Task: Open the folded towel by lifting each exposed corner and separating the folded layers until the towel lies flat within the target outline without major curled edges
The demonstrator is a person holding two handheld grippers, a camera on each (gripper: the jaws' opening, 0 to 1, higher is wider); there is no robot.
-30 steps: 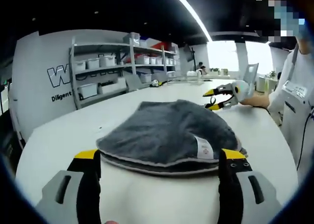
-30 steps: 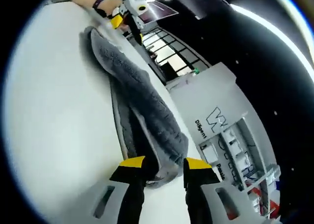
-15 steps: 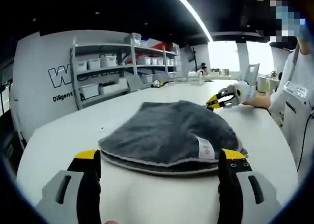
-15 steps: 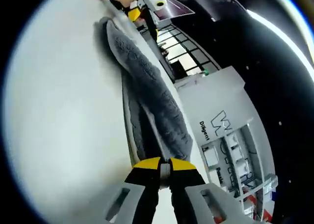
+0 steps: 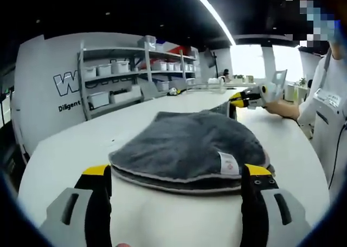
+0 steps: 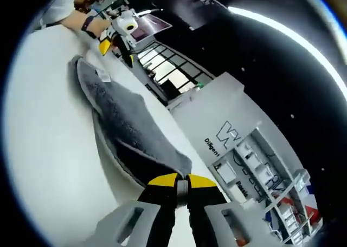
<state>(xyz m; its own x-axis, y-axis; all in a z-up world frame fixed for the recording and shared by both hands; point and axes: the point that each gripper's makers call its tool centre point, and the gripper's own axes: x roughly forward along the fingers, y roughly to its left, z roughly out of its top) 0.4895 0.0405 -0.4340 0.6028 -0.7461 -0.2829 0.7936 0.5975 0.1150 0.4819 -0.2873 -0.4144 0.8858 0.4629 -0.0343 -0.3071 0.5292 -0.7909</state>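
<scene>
Towel [image 5: 187, 149] runs lengthwise between both grippers: right gripper [image 6: 181, 182] fingers pinched on its far corner, left gripper [image 5: 176, 176] gaping wide at the near fold on the table [image 5: 70, 149].

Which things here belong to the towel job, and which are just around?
Job:
towel
left gripper, open
right gripper, shut on a towel corner
table

Just around:
shelves with bins
wall lettering

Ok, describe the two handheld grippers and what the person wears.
Both the left gripper and the right gripper have black jaws with yellow tips on pale grey bodies. The person wears a white top with a chest badge and a dark wristband.
</scene>
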